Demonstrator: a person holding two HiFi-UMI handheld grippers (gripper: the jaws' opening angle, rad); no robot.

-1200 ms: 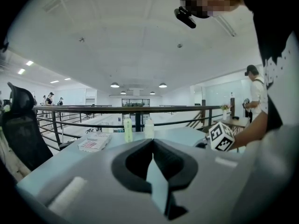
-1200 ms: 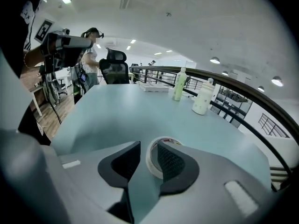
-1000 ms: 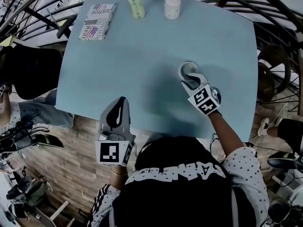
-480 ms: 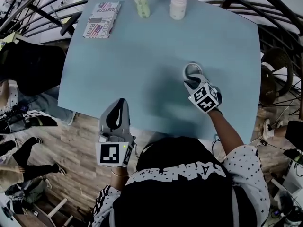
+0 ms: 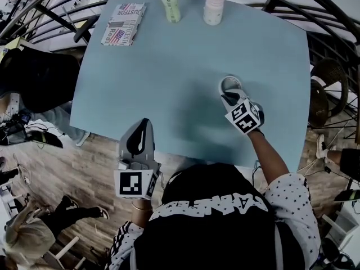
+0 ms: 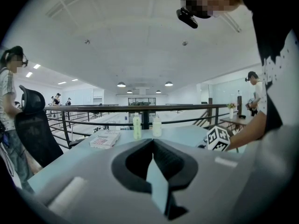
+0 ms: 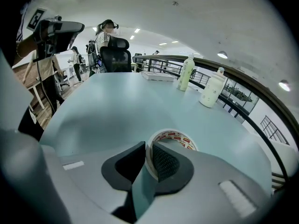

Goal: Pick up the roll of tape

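The right gripper (image 5: 228,96) tilts down, jaws just closing on the roll of tape (image 5: 229,82), while the left gripper (image 5: 145,120) hovers, jaws together.

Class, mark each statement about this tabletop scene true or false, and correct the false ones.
1. The roll of tape lies flat on the blue table. True.
2. The left gripper holds the roll of tape. False: it is empty at the table's near edge. The right gripper has just been closing, and its fingers pinch the roll's wall, one inside the ring and one outside.
3. A green bottle and a pale bottle stand upright near the table's far edge. True.
4. The printed box touches the roll of tape. False: it lies at the far left corner, well apart from the roll.
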